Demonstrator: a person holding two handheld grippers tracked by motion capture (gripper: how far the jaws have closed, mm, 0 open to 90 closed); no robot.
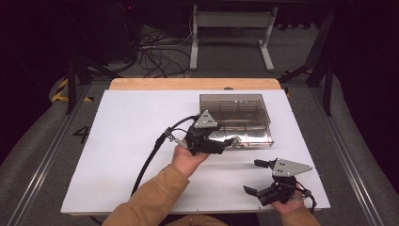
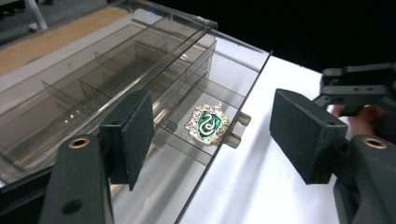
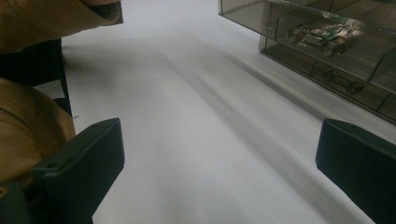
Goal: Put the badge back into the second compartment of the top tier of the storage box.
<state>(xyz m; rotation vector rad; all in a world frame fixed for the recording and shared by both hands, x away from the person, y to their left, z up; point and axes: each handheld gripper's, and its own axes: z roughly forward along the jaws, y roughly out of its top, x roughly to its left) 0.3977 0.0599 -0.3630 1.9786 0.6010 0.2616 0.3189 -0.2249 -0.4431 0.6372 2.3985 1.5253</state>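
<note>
Right gripper [image 1: 256, 178]: near right of surface [image 1: 122, 141], jaws open, empty.
Left gripper [image 1: 229, 142]: jaws apart, empty, at organiser box [image 1: 235, 113].
Green crest badge [image 2: 208, 124]: in near compartment.

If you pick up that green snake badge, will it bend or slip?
Probably not bend: the badge looks like stiff metal with an enamel face. Being small, flat and shiny, it may slip from the pads. Lying flat in the clear organizer box, it shouldn't roll.

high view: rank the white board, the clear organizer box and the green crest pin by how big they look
1. white board
2. clear organizer box
3. green crest pin, a small speck at the box's front edge
</note>
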